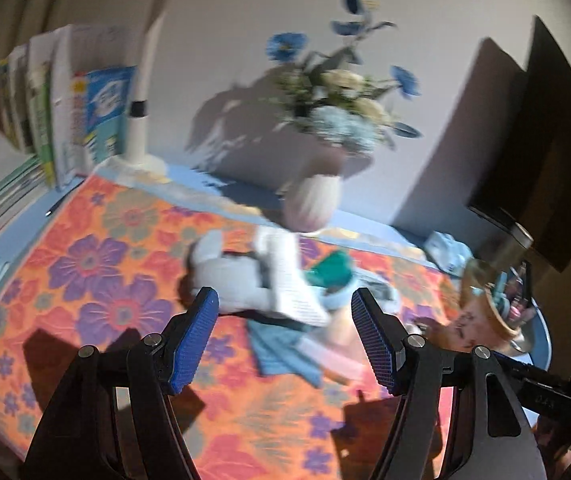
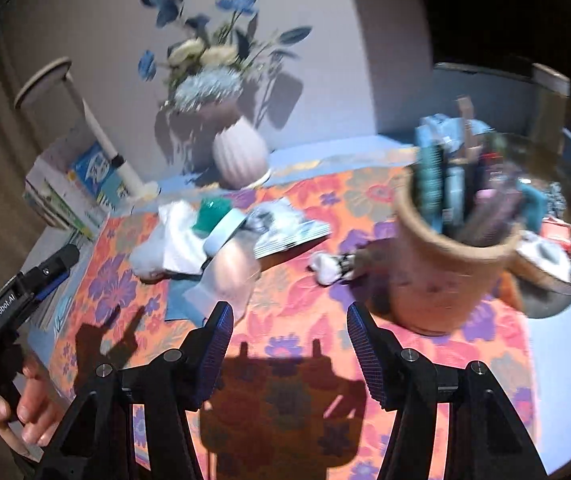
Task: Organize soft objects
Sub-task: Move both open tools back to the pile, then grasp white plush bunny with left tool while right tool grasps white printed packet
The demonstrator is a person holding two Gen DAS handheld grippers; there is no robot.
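A heap of soft things lies mid-table on the flowered orange cloth (image 1: 85,280): a white plush (image 1: 229,276), a white cloth (image 1: 289,280), a teal piece (image 1: 333,268), a blue cloth (image 1: 281,352) and a pink-white piece (image 1: 337,356). My left gripper (image 1: 285,340) is open, just short of the heap. In the right wrist view the heap (image 2: 205,240) lies ahead to the left, with a small white plush (image 2: 329,268) by the pot. My right gripper (image 2: 289,344) is open and empty above the cloth (image 2: 293,312). Both views are blurred.
A white vase of blue and cream flowers (image 1: 317,196) stands behind the heap. A terracotta pot full of tools (image 2: 441,264) stands right, a round tray of odds (image 2: 557,264) behind it. Books (image 1: 65,120) and a white lamp post (image 1: 141,120) stand at the back left.
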